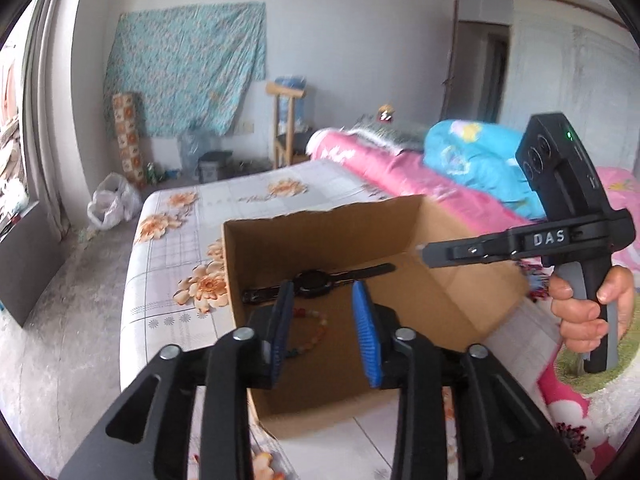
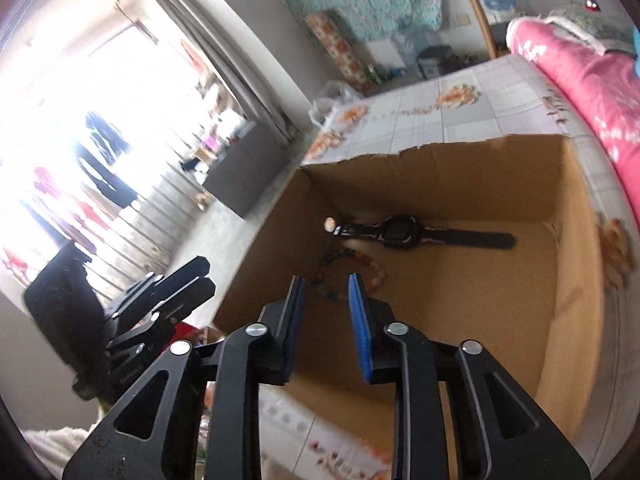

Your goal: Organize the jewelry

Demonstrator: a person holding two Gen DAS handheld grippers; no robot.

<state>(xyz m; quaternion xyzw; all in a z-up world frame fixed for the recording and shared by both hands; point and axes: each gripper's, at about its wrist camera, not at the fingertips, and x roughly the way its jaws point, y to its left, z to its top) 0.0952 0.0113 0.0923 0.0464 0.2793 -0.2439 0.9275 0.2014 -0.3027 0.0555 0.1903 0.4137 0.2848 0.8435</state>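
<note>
1. We've got the cardboard box (image 2: 568,280) sitting on the bed (image 1: 256,196).
2. Inside it, the watch (image 2: 400,232) lies along the far wall.
3. The bead bracelet (image 2: 352,272) is just at the watch's 7 o'clock, nearer us.

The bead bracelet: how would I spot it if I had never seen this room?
Find the open cardboard box on the flowered bed. On its floor, near the left wall, a ring of multicoloured beads, the bracelet, lies beside a black wristwatch; it is round and colourful, the watch straight and dark.
</note>
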